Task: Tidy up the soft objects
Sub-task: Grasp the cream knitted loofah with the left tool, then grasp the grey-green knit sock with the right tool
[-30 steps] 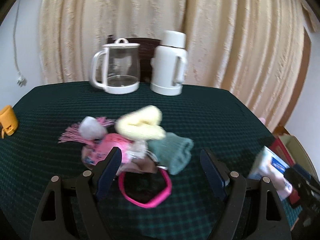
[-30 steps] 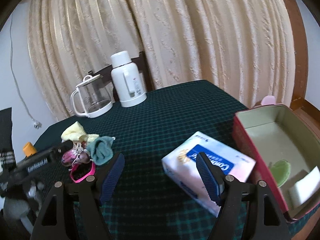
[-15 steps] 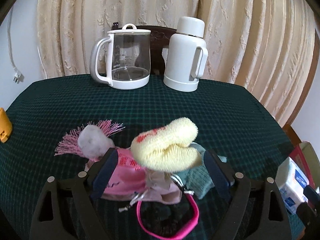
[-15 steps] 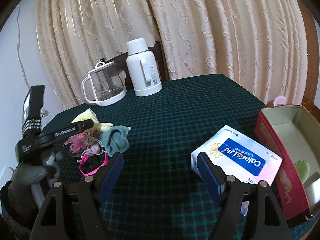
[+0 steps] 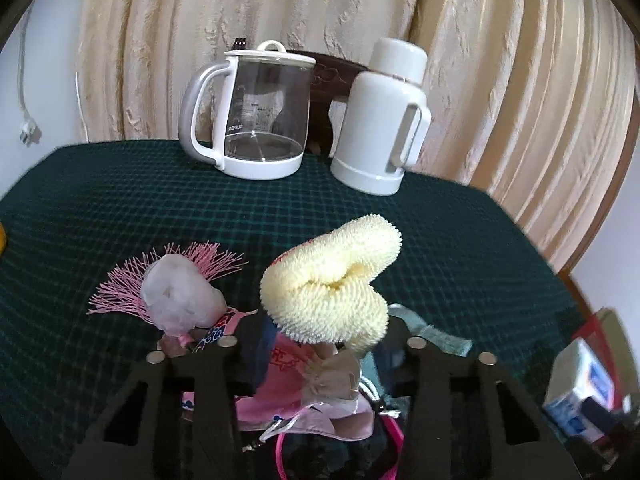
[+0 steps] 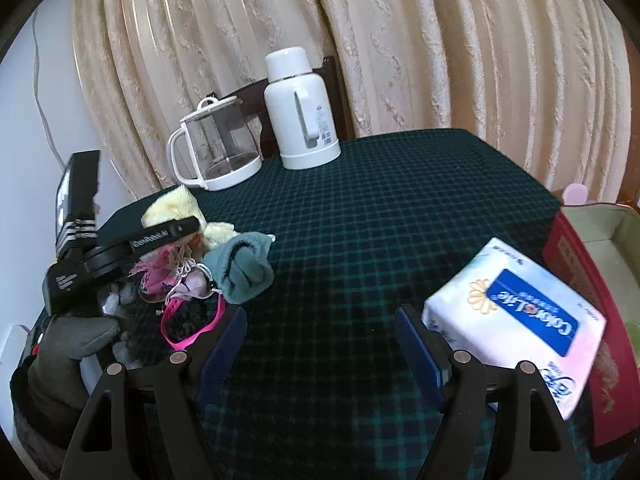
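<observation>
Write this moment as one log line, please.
left gripper: jaws just closing around yellow sponge, grip unclear | right gripper: open, empty

In the left wrist view the fluffy yellow sponge cloth [image 5: 332, 280] and pink printed fabric pouch [image 5: 288, 380] hide the left tool [image 5: 320, 356] fingertips, so any contact there cannot be told. At lower right the white and blue tissue pack [image 5: 576, 392] is blurred. The red metal tin [image 6: 588, 292] is cut off at the right edge of the right wrist view.
</observation>
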Motion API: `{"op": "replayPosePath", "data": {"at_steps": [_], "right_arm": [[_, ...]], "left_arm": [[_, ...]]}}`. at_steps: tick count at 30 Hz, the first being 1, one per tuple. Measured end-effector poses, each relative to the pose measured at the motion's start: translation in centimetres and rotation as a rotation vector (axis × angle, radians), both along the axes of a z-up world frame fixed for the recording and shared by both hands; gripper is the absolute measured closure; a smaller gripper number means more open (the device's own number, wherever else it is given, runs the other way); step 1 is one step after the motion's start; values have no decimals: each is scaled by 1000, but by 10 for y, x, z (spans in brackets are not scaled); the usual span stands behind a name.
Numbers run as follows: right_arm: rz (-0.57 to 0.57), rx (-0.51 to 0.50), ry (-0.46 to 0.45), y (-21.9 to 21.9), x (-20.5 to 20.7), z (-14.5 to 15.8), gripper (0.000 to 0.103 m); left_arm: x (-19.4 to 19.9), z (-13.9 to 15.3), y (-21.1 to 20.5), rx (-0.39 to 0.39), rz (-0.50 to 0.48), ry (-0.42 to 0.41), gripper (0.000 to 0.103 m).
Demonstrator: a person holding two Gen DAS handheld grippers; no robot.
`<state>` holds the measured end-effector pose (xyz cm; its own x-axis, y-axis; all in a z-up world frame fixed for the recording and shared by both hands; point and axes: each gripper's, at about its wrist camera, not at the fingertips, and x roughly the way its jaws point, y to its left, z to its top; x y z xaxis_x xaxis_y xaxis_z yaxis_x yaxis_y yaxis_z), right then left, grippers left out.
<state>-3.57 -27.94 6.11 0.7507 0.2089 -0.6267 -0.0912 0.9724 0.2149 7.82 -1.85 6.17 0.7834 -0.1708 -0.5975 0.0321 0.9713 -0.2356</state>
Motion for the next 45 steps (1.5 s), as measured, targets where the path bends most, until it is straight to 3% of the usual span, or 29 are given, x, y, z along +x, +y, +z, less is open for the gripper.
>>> {"op": "replayPosePath", "data": {"at_steps": [14,24,32,34,41,45], "right_arm": [[94,-4,75,43,47,-6,23],[137,30,118,72,92,-10,23],[153,49,171,85,120,-30,24],[160,54,182,87,123,-34,31],[195,48,187,91,123,-39,72],[191,61,171,87,120,-35,79]], "left_arm": [[-29,29,35,-143,58,-149,65],[-38,32,44,-173,72,-169,65],[-39,30,48,-194,71,-159,65],[-39,30,47,-196,67,-157,65],[-38,29,46,-197,63,-149,65],[-37,28,45,-197,65,-145,65]]}}
